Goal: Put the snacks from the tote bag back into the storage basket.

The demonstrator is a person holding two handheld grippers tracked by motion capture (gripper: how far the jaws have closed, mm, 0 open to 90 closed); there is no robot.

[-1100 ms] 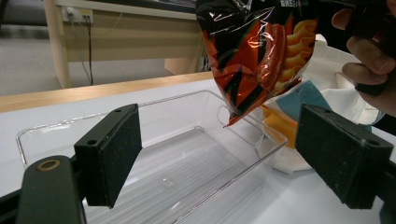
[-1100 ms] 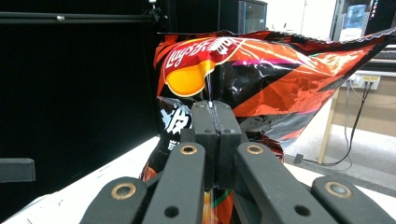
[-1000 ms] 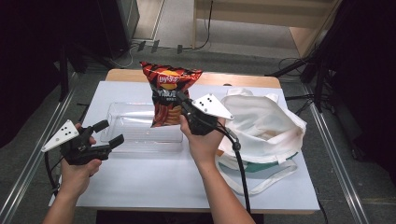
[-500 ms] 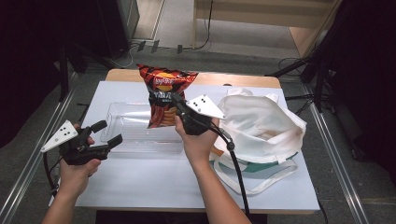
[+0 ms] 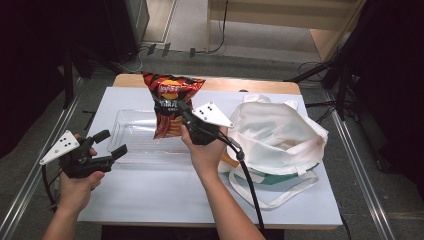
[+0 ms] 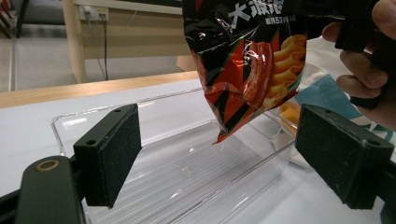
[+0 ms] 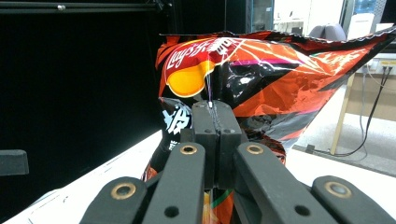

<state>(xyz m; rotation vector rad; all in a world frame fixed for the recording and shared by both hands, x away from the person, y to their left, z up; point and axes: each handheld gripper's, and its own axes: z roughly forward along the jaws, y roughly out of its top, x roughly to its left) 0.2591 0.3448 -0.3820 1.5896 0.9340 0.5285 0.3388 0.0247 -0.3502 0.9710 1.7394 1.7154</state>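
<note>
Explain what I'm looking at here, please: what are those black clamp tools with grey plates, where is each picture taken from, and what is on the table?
No robot: a person holds a handheld two-jaw gripper in each hand. The high view looks down on the table from above the person's side. The other two pictures come from cameras riding on the grippers, looking along their black jaws. On the white tabletop lie a clear plastic tray and, to its right, a white cloth bag. The right gripper is clamped shut on a red and black chip bag, holding it in the air above the tray. The left gripper waits open near the tray's left end, holding nothing.
</note>
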